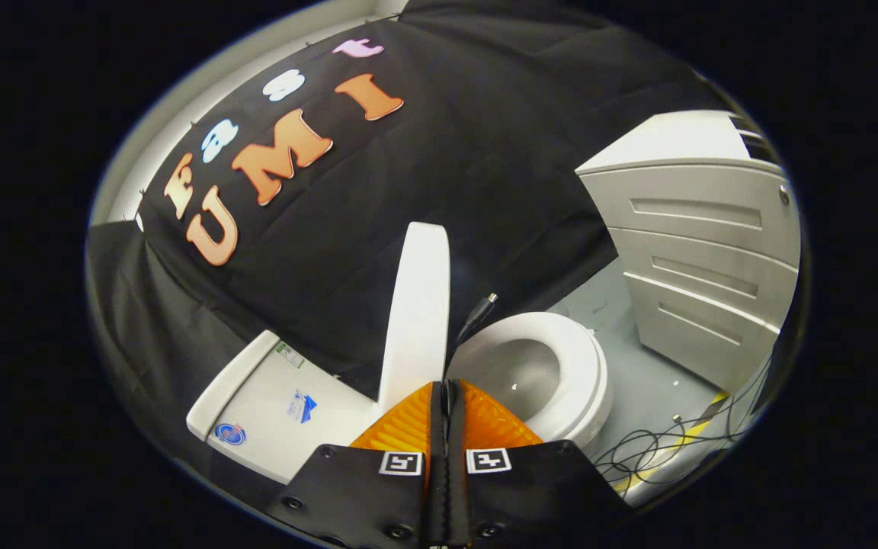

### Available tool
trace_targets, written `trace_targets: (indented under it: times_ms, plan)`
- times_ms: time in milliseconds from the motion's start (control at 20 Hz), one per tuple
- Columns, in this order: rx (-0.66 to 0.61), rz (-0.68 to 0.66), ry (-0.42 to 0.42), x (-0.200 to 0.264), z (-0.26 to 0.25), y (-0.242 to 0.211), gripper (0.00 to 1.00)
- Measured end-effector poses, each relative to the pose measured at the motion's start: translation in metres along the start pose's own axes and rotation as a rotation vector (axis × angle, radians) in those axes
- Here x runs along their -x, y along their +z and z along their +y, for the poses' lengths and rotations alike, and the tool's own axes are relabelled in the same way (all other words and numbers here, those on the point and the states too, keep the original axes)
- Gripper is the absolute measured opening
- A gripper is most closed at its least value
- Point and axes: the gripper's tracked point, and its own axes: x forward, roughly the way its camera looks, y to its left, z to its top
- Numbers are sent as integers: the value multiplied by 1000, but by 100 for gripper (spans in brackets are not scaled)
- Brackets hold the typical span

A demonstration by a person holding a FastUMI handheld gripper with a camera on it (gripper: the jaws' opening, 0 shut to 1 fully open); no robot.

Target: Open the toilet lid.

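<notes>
The white toilet lid (418, 313) stands raised, nearly upright and seen edge-on, just ahead of my fingers and slightly left of them. Its lower end is hidden behind them. To its right the white seat (588, 366) lies flat around the open bowl (523, 370). To the lid's left is the white tank (286, 404) with stickers on it. My gripper (447, 387) is shut, its two fingers pressed together with nothing visibly held. A thin black cable with a plug (481, 309) rises from just beyond the fingertips, between the lid and the bowl.
A pale cabinet with several drawers (706, 259) stands beyond the bowl on the right. Loose black cables (656, 450) and a strip of yellow-black tape (706, 415) lie on the grey floor (660, 381) beside the toilet. Black cloth hangs behind the toilet.
</notes>
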Motion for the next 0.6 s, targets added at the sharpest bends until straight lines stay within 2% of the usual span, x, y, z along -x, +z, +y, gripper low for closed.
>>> trace_targets:
  times_ms: [450, 600]
  plan:
    - [167, -57, 14, 15, 70, 13, 8]
    - [284, -40, 7, 17, 98, 13, 8]
